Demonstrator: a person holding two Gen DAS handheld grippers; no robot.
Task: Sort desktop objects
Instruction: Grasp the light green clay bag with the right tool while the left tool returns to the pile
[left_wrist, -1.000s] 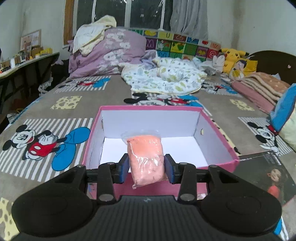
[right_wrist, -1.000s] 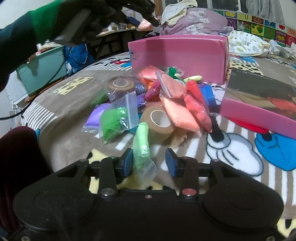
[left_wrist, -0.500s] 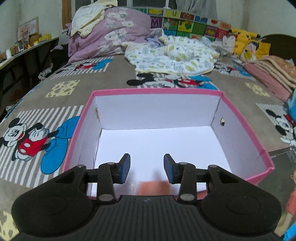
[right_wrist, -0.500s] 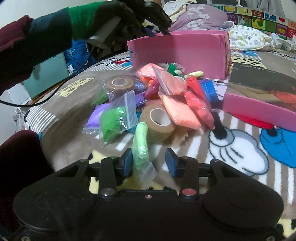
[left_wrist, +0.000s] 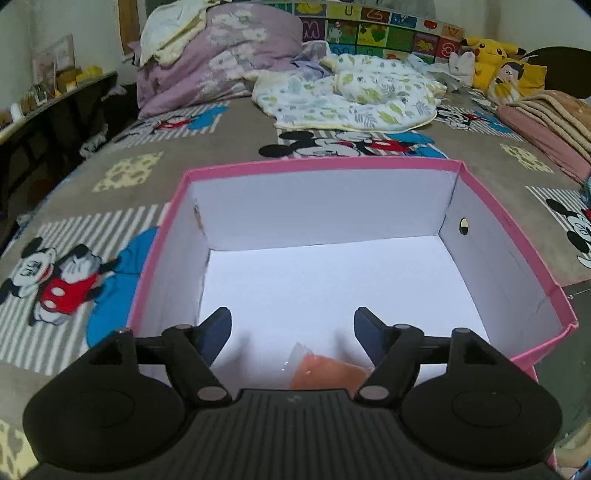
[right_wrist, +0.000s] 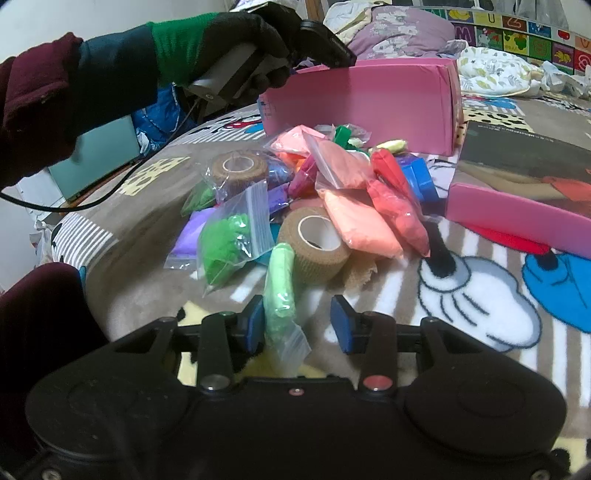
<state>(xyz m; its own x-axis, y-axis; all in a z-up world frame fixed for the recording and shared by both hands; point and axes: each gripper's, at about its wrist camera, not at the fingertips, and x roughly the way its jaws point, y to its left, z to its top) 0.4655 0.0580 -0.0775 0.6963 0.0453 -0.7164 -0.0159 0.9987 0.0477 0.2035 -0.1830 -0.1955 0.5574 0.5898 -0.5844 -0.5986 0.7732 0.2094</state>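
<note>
A salmon-orange bag of clay (left_wrist: 325, 373) lies on the white floor of the pink box (left_wrist: 317, 162), at its near edge, partly hidden behind the left gripper (left_wrist: 291, 328), whose jaws are spread wide with nothing between them, poised over the box's near end. The box sits on a Mickey Mouse blanket (left_wrist: 122, 173).

On the right-wrist view, the right gripper (right_wrist: 297, 321) is low over the blanket with its jaws apart; a pale green clay bag (right_wrist: 280, 280) lies between them, against the left pad and clear of the right. Just beyond sits the pile: a tan bandage roll (right_wrist: 314, 240), a green clay bag (right_wrist: 229, 240), orange clay bags (right_wrist: 354, 218). A gloved hand (right_wrist: 258, 33) holds the other gripper above the box.
</note>
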